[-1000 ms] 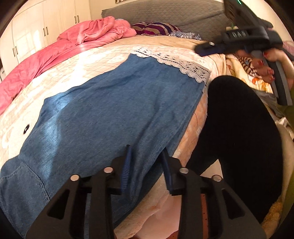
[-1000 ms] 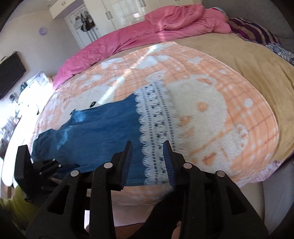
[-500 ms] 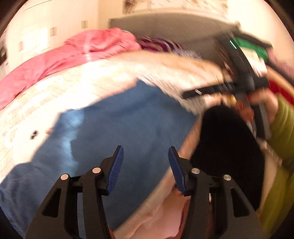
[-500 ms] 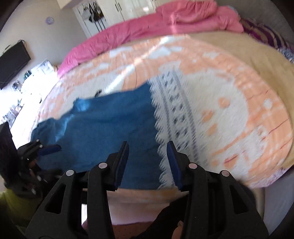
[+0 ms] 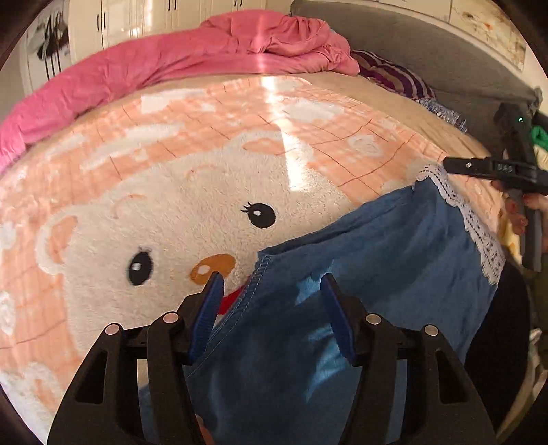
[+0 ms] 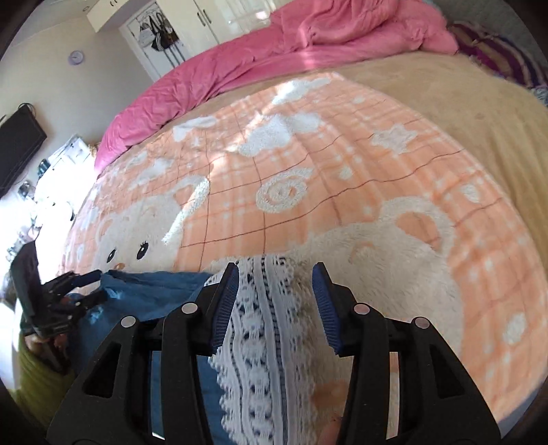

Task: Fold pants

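Note:
The blue denim pants [image 5: 376,260] lie flat on the orange bear blanket [image 5: 171,191], with a white lace hem [image 5: 479,232] at the far right end. My left gripper [image 5: 272,304] is open, its jaws straddling the stitched edge of the pants' near end. My right gripper [image 6: 275,301] is open over the lace hem [image 6: 267,325], with denim [image 6: 154,294] stretching to the left. The right gripper also shows in the left wrist view [image 5: 493,169], the left gripper in the right wrist view [image 6: 82,287].
A pink duvet [image 5: 171,58] is bunched along the far side of the bed. A striped pillow [image 5: 394,75] lies by the grey headboard [image 5: 428,51]. White wardrobes [image 6: 191,20] and a wall TV [image 6: 17,147] stand beyond the bed. The bed's near edge is just below both grippers.
Both grippers have opened wider and moved in closer to the pants' ends. The left view swung left over the stitched edge; the right came down over the lace hem.

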Tool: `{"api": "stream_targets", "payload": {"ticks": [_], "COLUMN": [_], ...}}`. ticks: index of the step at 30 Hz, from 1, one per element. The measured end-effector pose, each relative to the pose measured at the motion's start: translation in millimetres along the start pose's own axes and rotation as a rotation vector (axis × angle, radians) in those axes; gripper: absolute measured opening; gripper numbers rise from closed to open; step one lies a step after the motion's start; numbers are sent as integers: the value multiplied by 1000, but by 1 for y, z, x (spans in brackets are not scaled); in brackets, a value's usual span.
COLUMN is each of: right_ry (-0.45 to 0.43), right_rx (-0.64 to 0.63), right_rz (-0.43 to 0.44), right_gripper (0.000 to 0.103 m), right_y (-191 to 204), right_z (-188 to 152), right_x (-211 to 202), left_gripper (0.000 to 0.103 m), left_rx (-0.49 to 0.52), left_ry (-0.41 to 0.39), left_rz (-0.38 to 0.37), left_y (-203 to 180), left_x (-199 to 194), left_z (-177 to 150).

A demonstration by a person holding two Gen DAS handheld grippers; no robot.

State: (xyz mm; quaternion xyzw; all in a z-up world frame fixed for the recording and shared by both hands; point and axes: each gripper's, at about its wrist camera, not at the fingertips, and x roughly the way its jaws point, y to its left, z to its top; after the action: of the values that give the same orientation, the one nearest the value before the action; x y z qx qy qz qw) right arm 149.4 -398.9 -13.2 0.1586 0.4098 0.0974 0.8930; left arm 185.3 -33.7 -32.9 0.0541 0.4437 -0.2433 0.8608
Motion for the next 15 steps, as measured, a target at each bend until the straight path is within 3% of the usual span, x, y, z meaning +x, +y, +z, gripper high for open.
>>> {"api": "stream_targets", "payload": {"ticks": [2,6,7,8,9,12,15], "right_ry": [33,94,93,89,87,71,22], "right_rx": [4,33,37,41,45,28,33], "right_rz": [-4,56,63,72,83,106,153], "right_gripper": [37,38,38,38,34,18,13], "right_y": [-1,-8,-8,-9,-10,-8,-6], "right_z": [2,-6,-9,-11,-12,-18,-23], "right_x": [14,31,32,32,32,28,15], "left_gripper": [57,55,43,22,15,9,7], "left_rx": [-44,-66,-84,-106,-132,-165,-196], "left_ry": [22,12,3,-5,-10,-28,-83], "left_rz": [-57,-79,-99,-132,-168,-218,-257], "left_y": [11,15,16,18,20,24,27], "left_x": [14,23,23,23,23,22,11], "left_z": [0,0,0,-1,-2,-4,-3]}}
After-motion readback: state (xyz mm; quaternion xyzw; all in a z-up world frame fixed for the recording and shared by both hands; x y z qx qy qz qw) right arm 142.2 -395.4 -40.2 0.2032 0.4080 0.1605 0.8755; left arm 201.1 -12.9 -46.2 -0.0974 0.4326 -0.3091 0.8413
